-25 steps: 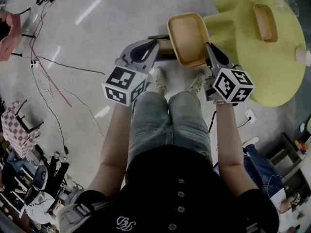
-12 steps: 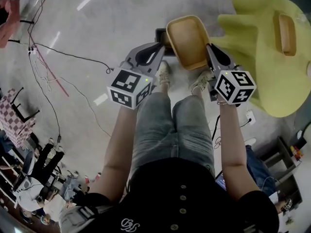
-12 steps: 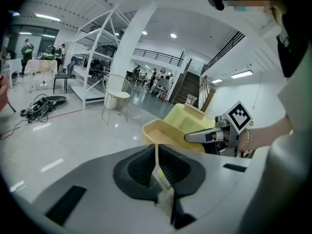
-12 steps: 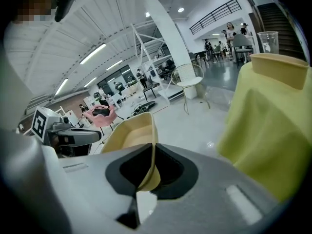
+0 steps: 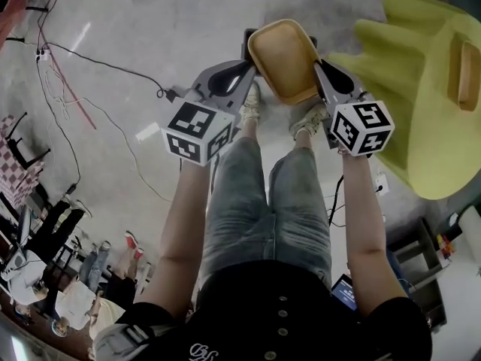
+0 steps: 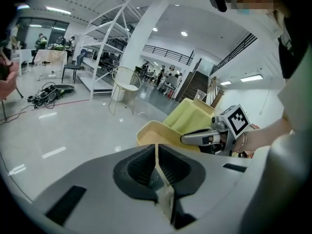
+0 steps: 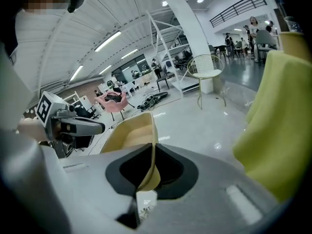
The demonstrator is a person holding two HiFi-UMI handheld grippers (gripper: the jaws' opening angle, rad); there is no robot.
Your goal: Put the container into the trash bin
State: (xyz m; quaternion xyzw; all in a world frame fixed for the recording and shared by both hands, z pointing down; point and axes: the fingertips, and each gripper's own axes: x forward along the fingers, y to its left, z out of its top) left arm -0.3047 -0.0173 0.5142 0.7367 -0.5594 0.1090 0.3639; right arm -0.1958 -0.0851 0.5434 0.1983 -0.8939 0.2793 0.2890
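You hold the tan container (image 5: 282, 57) in the air with both grippers, in front of your knees and above your shoes (image 5: 251, 105) and the floor (image 5: 150, 43).

Your left gripper (image 5: 250, 69) has its fingers (image 6: 157, 165) pressed on the thin left rim of the container. The rim stands like a thin wall between them. Your right gripper (image 5: 319, 69) does the same on the right rim, and its fingers (image 7: 147, 165) pinch that edge tight. So the container sits between your two sets of fingers, touching both.

The open side of the container faces up at you. Its long side runs away from you, from the fingers out past the tips, and the far end leans a little to your left. The short side goes across, from one gripper to the other.

Off to the right of your right fingers, well apart, is the yellow-green worktop (image 5: 428, 119). Another tan tray (image 5: 463, 72) lies on it.
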